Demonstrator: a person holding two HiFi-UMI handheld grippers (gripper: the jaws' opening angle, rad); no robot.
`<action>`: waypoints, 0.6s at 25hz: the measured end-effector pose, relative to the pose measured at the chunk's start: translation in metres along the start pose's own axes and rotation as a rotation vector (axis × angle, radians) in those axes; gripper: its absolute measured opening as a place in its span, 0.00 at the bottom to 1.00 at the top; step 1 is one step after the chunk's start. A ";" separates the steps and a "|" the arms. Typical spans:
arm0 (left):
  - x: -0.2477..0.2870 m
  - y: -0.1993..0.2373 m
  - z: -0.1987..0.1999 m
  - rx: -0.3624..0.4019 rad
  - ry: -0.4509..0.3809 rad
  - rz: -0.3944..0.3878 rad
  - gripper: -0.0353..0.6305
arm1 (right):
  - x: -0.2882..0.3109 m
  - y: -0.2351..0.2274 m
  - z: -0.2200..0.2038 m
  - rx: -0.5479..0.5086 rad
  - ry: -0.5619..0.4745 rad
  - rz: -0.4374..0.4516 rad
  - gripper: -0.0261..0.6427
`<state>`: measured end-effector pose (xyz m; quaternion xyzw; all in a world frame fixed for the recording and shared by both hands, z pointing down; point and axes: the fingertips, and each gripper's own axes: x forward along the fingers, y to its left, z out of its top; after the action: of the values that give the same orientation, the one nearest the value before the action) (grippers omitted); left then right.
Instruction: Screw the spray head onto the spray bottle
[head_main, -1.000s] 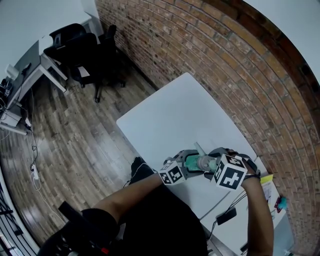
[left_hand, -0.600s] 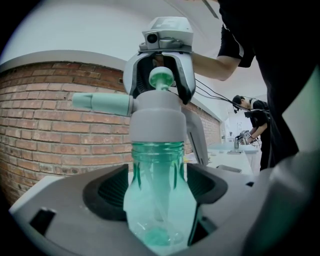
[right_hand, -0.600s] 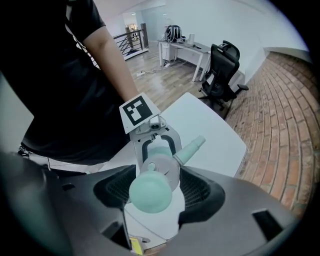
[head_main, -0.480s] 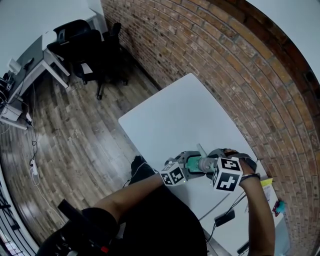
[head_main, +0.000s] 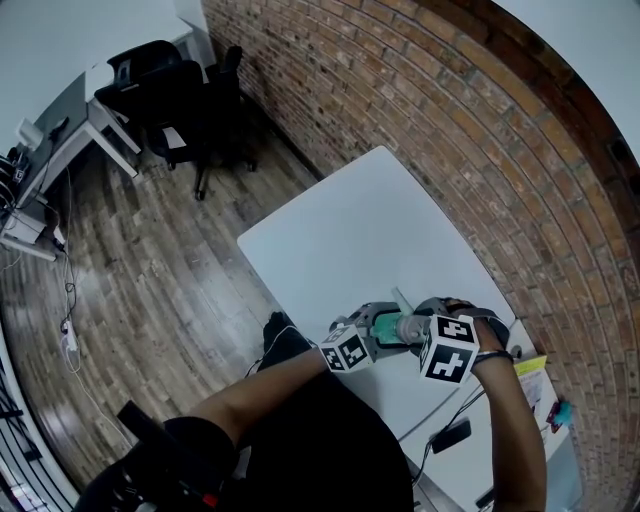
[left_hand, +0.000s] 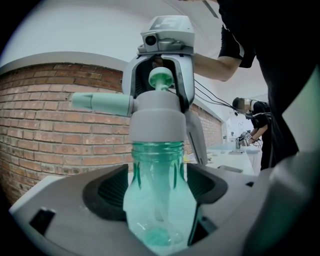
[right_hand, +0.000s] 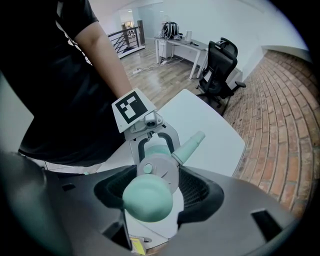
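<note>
A translucent green spray bottle (left_hand: 157, 200) stands up between the jaws of my left gripper (left_hand: 157, 186), which is shut on its body. A grey spray head (left_hand: 157, 117) with a mint nozzle sits on the bottle's neck. My right gripper (right_hand: 152, 189) reaches down over that spray head (right_hand: 160, 172) and is shut on it, with the mint nozzle (right_hand: 189, 146) sticking out beyond the jaws. In the head view the bottle (head_main: 383, 325) and the spray head (head_main: 406, 325) are held between the left gripper (head_main: 376, 330) and the right gripper (head_main: 420, 326), above the near edge of the white table (head_main: 350, 240).
A brick wall (head_main: 480, 150) runs along the table's far side. Black office chairs (head_main: 185, 95) and a desk stand on the wood floor at the upper left. A dark flat device (head_main: 450, 434) with cables and a yellow item (head_main: 532, 365) lie on the table's right end.
The right gripper has rolled a little about the spray head, so its marker cube has shifted slightly. The left gripper and the bottle have stayed put.
</note>
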<state>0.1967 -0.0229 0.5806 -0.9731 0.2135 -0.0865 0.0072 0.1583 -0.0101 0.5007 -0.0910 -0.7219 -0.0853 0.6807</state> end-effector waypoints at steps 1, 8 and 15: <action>0.000 0.001 0.000 0.000 0.000 0.001 0.59 | 0.000 -0.001 0.000 0.008 -0.005 0.000 0.44; 0.000 -0.001 0.000 -0.004 0.011 -0.014 0.59 | -0.001 -0.003 0.001 0.145 -0.061 -0.002 0.44; -0.002 -0.003 -0.001 0.008 0.010 -0.046 0.59 | -0.002 -0.006 0.003 0.314 -0.082 -0.014 0.44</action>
<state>0.1961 -0.0189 0.5811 -0.9772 0.1908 -0.0924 0.0081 0.1539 -0.0154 0.4990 0.0179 -0.7540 0.0277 0.6560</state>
